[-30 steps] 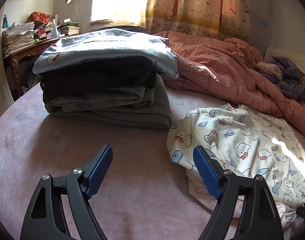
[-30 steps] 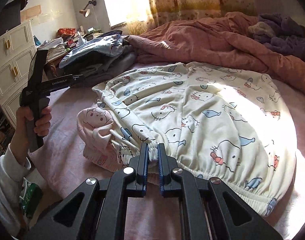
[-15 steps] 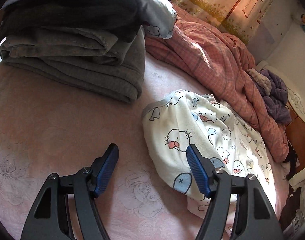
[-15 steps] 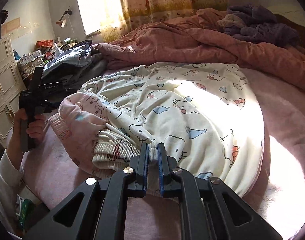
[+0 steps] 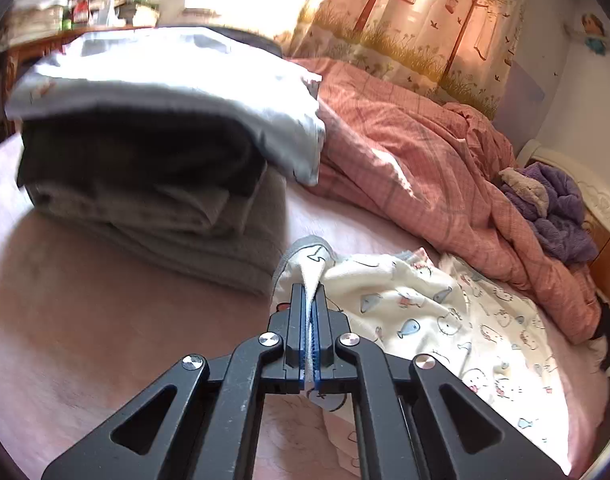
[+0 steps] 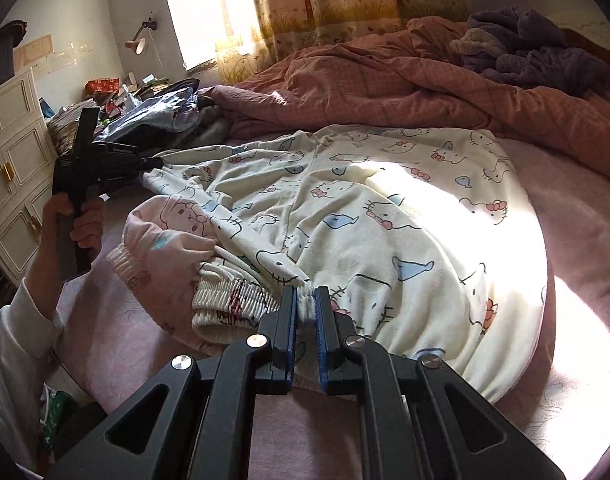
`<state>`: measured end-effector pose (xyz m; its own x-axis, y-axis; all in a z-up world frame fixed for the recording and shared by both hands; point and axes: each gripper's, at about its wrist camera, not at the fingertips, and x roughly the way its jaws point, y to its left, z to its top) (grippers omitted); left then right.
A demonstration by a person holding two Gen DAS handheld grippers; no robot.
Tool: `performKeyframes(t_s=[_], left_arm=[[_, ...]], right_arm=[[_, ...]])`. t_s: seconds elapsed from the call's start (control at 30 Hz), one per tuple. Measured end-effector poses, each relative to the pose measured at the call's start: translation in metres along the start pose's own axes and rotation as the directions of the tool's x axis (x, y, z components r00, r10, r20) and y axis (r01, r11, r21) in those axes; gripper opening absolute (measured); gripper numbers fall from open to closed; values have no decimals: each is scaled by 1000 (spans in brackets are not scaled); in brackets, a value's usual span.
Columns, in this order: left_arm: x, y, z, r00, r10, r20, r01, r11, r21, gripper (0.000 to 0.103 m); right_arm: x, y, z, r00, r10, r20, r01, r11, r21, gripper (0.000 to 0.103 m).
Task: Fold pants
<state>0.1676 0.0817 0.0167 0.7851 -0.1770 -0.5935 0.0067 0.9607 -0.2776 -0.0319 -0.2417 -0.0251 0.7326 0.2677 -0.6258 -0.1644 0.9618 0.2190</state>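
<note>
Left hand: at the far left of the right wrist view, wrapped round the grip of its tool, a pale sleeve below it.
Left gripper: a second ago its blue pads stood wide apart over bare sheet; now they are clamped on a fold of the pants' cloth near the grey-edged cuff, and a ridge of white fabric stands up between them.
Folded pile: grey and dark garments under a pale blue one, stacked on the sheet to the left of the left gripper; it sits in much the same spot as before, closer in the view and blurred.
Pink sheet: covers the bed; both garments lie on it.
Pants: cream, printed with cats and fish, spread across the middle of the bed between the two tools; the end toward the left gripper is now drawn up into a peak, where earlier it lay flat.
Pink garment: bunched under the pants' left edge, just beside the ribbed waistband.
Right gripper: pinched on the gathered waistband of the pants, as it was a second ago; the band bunches between the pads.
Quilt: pink, rumpled behind the pants.
Purple clothing: heaped on the quilt at the far right.
</note>
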Motion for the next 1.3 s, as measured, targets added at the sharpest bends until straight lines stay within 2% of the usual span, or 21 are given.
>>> performKeyframes(t_s=[0.13,0.2,0.23,0.3,0.33,0.37,0.47,0.57,0.7,0.73,0.77,0.9,1.0,1.07,1.13,1.2,1.23,1.3], left_arm=[[-11,-15,16,989,119,85,-129,984,124,2],[-1,-19,19,985,158,69,-168,970,175,3],[7,-18,18,983,176,52,-183,964,195,7],[22,-13,12,976,217,21,-216,951,221,25],[27,-8,8,971,240,8,-236,947,218,54],[29,-1,5,969,246,3,-242,949,201,66],[33,28,-5,981,187,-48,-182,979,98,66],[34,55,-9,987,141,-81,-142,990,1,66],[43,85,-10,984,79,-160,-103,984,-145,65],[46,89,-11,981,79,-179,-109,980,-164,59],[48,90,-12,980,80,-182,-111,980,-165,49],[55,78,-12,979,104,-173,-124,986,-108,44],[54,73,-10,985,63,-162,-81,991,-107,46],[51,82,-10,989,32,-146,-57,984,-169,57],[47,93,-14,990,33,-134,-63,973,-221,58],[46,102,-16,990,4,-137,-39,965,-258,56],[46,102,-17,990,13,-138,-48,965,-257,52],[47,94,-15,985,84,-153,-113,975,-193,44]], right_arm=[[6,18,3,989,144,-41,-145,989,-6,8],[10,31,3,983,176,-60,-178,984,-28,8],[13,37,3,981,183,-65,-186,982,-38,8],[19,46,1,978,190,-83,-195,980,-48,8],[21,49,0,978,189,-89,-194,980,-48,8],[22,50,-2,979,185,-90,-190,981,-50,8],[22,47,-4,979,184,-90,-189,981,-46,8],[23,41,-5,977,186,-101,-190,981,-33,8],[24,41,-4,978,177,-109,-182,982,-42,8],[24,43,-4,979,170,-109,-176,983,-49,8],[24,44,-4,981,163,-108,-170,984,-55,8],[24,48,-4,984,145,-105,-153,986,-70,9],[24,49,-4,986,133,-105,-142,987,-77,9],[24,51,-3,987,123,-102,-131,988,-79,9],[24,53,-1,989,108,-98,-115,991,-71,9],[25,57,0,992,83,-96,-89,994,-69,9],[25,58,1,993,67,-94,-73,995,-65,9],[26,61,0,995,47,-87,-52,997,-59,9]])
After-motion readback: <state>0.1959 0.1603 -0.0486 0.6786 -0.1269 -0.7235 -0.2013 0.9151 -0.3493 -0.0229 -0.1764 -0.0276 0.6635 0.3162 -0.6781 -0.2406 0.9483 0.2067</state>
